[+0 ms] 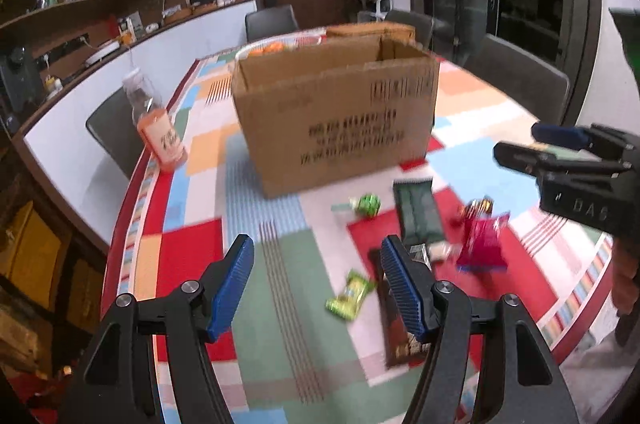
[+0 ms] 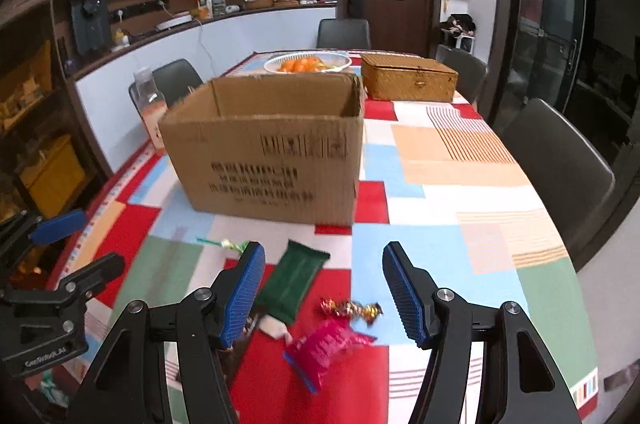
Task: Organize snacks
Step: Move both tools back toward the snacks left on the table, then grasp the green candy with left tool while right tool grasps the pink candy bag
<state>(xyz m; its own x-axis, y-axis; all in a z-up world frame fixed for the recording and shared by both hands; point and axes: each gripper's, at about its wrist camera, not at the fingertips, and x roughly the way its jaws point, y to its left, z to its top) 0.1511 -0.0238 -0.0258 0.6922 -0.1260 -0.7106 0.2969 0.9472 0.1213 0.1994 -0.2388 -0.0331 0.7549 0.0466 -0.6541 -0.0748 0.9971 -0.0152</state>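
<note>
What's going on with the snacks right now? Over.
Left tool and right tool both open, empty. Snacks loose on the table: green pack, pink pack. Box open, nothing blocking.

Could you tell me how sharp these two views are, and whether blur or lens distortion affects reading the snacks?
Left wrist view: motion blur smears the pink packet and the cardboard box print; fisheye bends the table edge. Right wrist view: the same blurred print, the green packet soft, dark vignette at the corners.
</note>
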